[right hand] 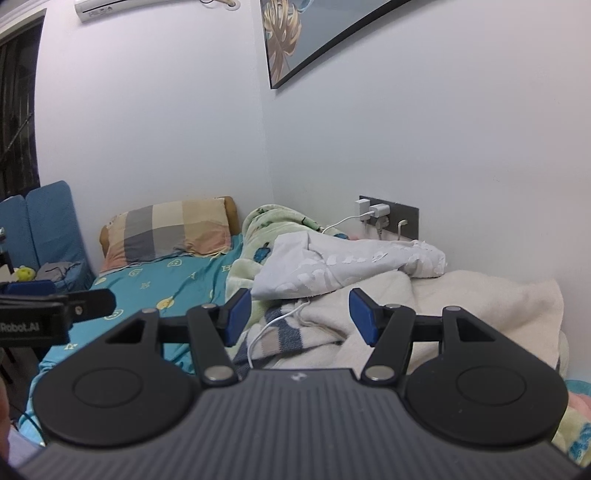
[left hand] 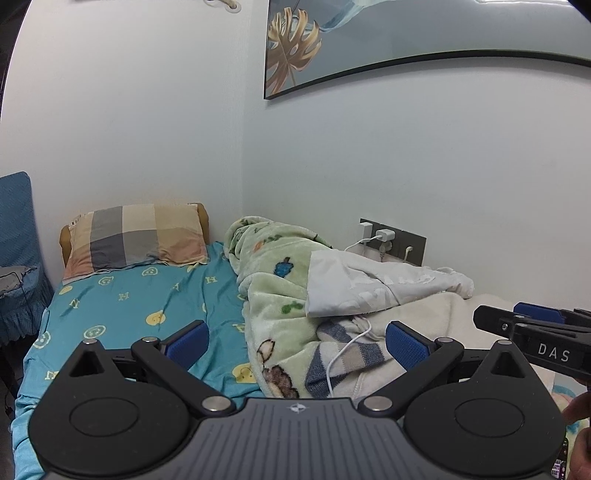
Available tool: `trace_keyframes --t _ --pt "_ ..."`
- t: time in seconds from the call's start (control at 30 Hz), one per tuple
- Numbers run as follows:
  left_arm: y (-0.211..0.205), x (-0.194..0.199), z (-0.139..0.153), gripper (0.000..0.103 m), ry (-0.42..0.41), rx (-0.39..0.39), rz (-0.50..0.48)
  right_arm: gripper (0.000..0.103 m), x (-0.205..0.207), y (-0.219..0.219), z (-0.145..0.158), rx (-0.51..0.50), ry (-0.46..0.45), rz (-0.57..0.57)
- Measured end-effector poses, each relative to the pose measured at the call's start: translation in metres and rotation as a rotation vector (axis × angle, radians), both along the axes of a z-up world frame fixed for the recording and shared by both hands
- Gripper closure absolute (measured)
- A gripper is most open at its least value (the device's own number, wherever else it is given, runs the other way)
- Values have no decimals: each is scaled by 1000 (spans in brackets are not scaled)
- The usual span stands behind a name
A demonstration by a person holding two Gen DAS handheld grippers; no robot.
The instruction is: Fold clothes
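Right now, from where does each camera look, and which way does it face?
Left wrist: sits behind the open left gripper, facing the bed's pillow and green blanket; the right gripper shows at right.
Right wrist: behind the open right gripper, facing the white cloth; the left gripper shows at left.
Both share pillow, blanket, wall outlet.

- "DAS" in white capitals on the side of the right gripper [left hand: 532,332], seen from the left wrist camera.
- "Robot.AI", its start cut off by the frame edge, in white on the side of the left gripper [right hand: 55,314], seen from the right wrist camera.
- Pale letters, among them "H", "N" and "G", scattered with yellow motifs over the blue sheet [left hand: 122,306].
- Marking on the air conditioner [right hand: 103,9] too blurred to read.
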State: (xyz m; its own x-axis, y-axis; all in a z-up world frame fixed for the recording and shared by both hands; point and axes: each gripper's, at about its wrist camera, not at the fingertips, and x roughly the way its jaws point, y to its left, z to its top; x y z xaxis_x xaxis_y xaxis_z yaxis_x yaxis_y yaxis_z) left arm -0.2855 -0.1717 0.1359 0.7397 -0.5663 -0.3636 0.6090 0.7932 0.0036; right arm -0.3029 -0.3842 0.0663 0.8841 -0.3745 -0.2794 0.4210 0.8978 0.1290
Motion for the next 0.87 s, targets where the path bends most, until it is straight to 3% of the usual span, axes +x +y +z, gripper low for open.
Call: trace_keyframes --t 0.87 --pt "-2 -2 -5 0 4 14 0 42 2 1 1 -29 23 -30"
